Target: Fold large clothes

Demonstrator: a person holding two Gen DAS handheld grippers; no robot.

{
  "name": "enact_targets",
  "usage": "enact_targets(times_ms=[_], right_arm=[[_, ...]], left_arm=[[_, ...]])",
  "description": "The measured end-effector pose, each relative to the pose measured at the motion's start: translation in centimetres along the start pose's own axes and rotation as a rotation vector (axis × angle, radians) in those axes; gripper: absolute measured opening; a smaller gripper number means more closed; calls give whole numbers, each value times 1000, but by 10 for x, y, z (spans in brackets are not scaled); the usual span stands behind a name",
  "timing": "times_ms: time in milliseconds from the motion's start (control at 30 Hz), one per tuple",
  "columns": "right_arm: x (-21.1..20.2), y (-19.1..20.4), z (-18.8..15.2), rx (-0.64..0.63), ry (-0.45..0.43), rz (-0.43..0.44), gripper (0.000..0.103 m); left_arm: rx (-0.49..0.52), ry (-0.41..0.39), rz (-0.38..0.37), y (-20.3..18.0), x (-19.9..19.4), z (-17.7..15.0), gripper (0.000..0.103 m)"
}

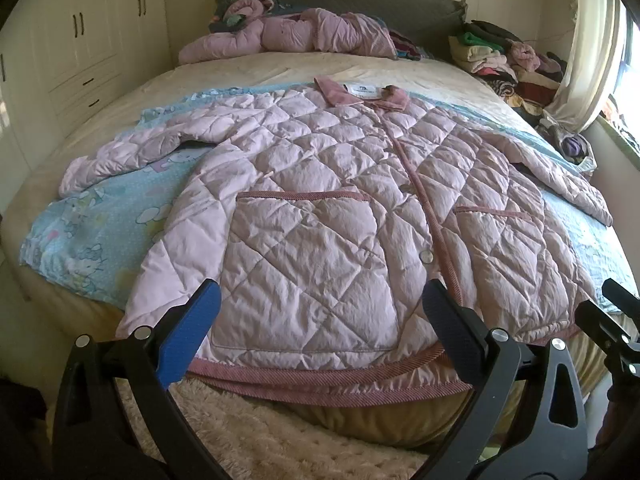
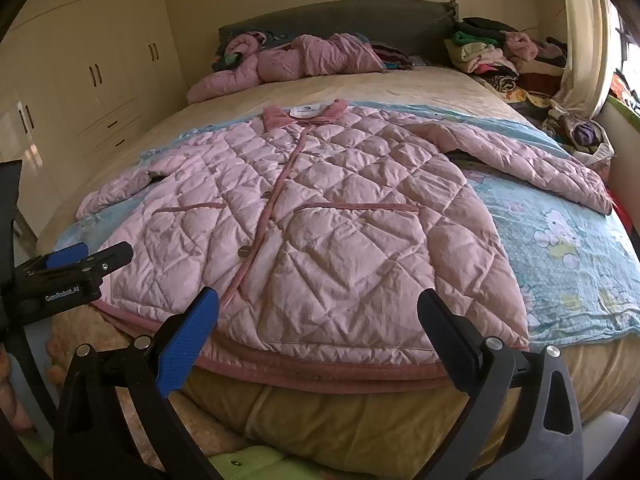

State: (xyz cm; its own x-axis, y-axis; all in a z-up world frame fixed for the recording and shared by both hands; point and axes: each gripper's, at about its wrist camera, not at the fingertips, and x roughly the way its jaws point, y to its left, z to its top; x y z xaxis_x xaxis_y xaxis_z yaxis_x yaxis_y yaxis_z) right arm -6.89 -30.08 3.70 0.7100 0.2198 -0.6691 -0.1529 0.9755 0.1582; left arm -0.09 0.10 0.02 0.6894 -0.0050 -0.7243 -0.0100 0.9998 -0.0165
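On the bed (image 1: 280, 68), a pink quilted jacket (image 1: 320, 208) lies front-up and spread flat over a blue cartoon-print sheet (image 1: 100, 216), its hem at the near edge of the mattress and its collar toward the headboard. The white neck label (image 1: 362, 89) carries print too small to read. Its far sleeve cuff runs out of sight near the frame edge in the right wrist view. The left gripper (image 1: 320, 332) hovers over the hem with its fingers spread wide, holding nothing; the right gripper (image 2: 316, 332) does the same beside it, also spread and empty. "GenRobot.AI" reads in white on the left gripper's body in the right wrist view. A second pink padded garment (image 1: 288, 36) lies bunched by the headboard, and a pile of clothes (image 1: 504, 60) sits partly behind a curtain (image 1: 588, 60).
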Motion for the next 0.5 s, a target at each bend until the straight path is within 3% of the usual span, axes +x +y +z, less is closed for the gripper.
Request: enact_targets(times_ms=[500], right_arm=[[-3, 1, 3, -5, -11, 3, 99]], left_arm=[[-1, -2, -1, 0, 0, 0, 95]])
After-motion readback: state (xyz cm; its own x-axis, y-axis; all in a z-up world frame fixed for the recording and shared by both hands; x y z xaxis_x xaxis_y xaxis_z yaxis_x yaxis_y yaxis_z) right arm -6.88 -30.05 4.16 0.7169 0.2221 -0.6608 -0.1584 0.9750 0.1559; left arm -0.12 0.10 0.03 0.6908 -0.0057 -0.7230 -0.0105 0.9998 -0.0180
